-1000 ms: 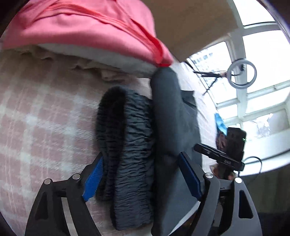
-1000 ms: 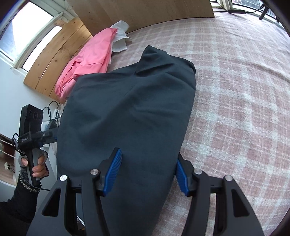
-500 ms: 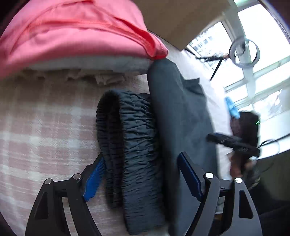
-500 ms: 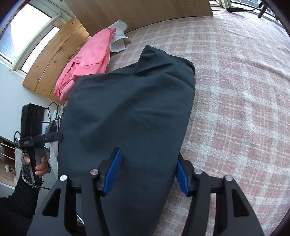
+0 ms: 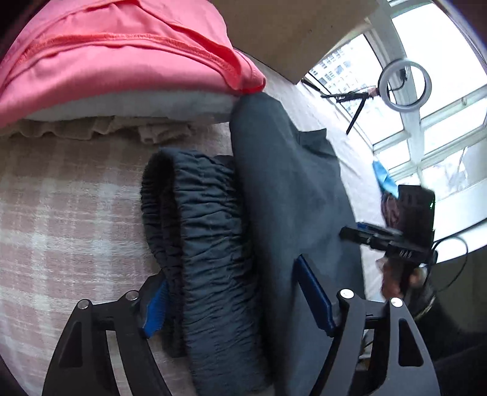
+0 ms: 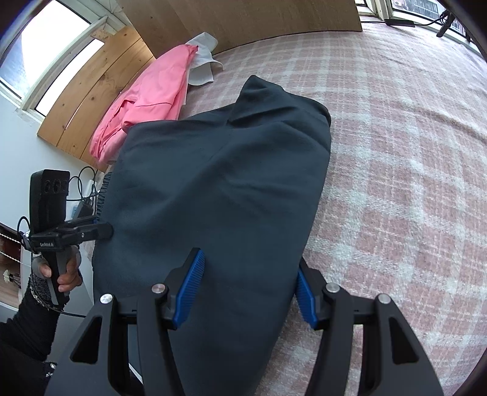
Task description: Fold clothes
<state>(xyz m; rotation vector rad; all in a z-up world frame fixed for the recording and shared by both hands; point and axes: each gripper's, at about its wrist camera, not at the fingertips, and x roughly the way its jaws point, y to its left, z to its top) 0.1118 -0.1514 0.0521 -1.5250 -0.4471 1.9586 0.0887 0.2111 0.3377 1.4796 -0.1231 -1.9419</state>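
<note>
Dark grey trousers (image 6: pixel 219 189) lie folded on the pink plaid bed; their gathered elastic waistband (image 5: pixel 207 231) shows in the left wrist view. My left gripper (image 5: pixel 237 298) is open, its blue pads on either side of the waistband and the fabric. It also shows in the right wrist view (image 6: pixel 100 228) at the trousers' left edge. My right gripper (image 6: pixel 246 289) is open and straddles the near end of the trousers, one pad on top of the cloth and one at its right edge. It appears in the left wrist view (image 5: pixel 392 237) at the right.
A folded pink garment (image 6: pixel 152 97) lies on a white one (image 6: pixel 202 65) by the wooden headboard (image 6: pixel 243 21); it also shows in the left wrist view (image 5: pixel 115 61). The plaid bedcover (image 6: pixel 411 152) spreads to the right. A ring light on a tripod (image 5: pixel 404 80) stands by the window.
My left gripper has moved forward along the waistband, and the pink pile looks closer. My right gripper has barely moved. Both stay open.
</note>
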